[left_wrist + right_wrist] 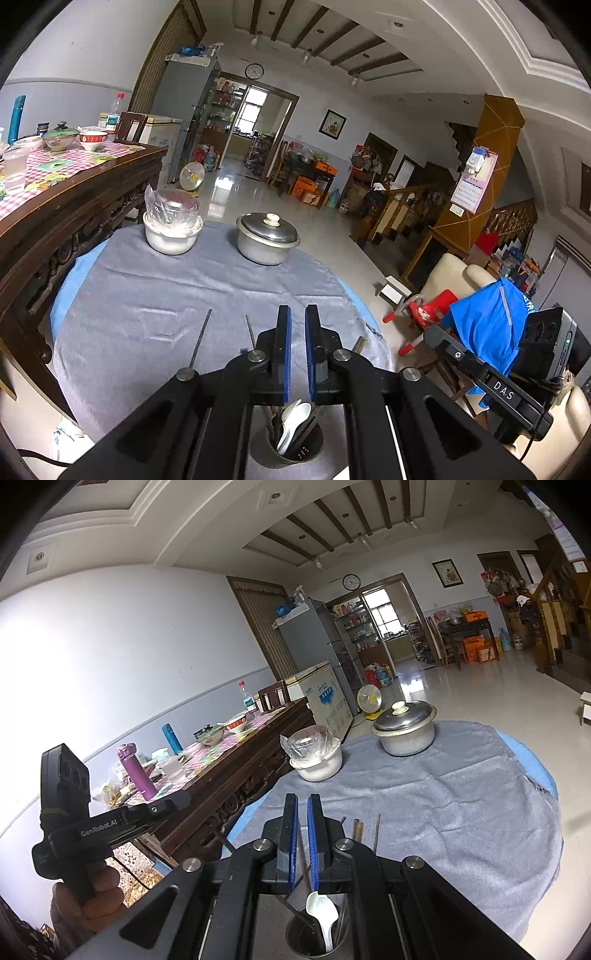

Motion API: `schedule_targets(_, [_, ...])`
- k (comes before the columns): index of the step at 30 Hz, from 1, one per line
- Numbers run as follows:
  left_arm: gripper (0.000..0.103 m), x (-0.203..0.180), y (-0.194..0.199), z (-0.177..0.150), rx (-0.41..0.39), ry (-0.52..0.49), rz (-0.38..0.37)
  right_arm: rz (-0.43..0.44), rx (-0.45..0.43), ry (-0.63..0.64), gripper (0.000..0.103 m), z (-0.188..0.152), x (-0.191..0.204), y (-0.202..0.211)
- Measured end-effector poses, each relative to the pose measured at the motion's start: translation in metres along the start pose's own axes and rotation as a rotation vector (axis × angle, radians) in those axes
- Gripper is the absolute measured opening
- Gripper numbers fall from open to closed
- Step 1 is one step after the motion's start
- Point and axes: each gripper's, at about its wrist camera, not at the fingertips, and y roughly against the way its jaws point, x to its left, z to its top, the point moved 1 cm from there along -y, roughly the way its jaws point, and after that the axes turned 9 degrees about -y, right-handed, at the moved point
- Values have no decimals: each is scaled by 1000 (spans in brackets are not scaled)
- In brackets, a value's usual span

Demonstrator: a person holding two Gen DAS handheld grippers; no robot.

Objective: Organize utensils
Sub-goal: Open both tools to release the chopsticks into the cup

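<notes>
A metal cup [286,452] stands upright on the grey-clothed bench [166,295], holding white spoons [291,417] and dark chopsticks [271,424] leaning inside.

Both wrist cams sit low, close over grey-clothed table [177,295], angled slightly down twd far room. Left cam faces from table's left, right cam from right. Shared: lidded pot [267,236], utensil cup [317,934], clock [351,582].

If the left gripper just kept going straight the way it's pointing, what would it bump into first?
Probably the grey cloth on the round table: the left gripper tilts slightly downward. The lidded pot sits farther ahead, though depth is unclear.
</notes>
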Motion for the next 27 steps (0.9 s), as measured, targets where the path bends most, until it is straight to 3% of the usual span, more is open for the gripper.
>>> schedule_targets(22, [9, 2, -1, -6, 6, 16, 6, 1, 33, -115, 7, 2, -20, -6])
schedule_targets(24, [13, 2, -2, -4, 7, 18, 11, -3, 34, -121, 7, 2, -21, -6])
schedule_targets(26, [34, 4, -1, -5, 5, 29, 30, 1, 35, -130, 7, 1, -23, -6])
schedule_targets(27, [39, 6, 0, -5, 1, 32, 40, 2, 35, -137, 7, 1, -24, -6])
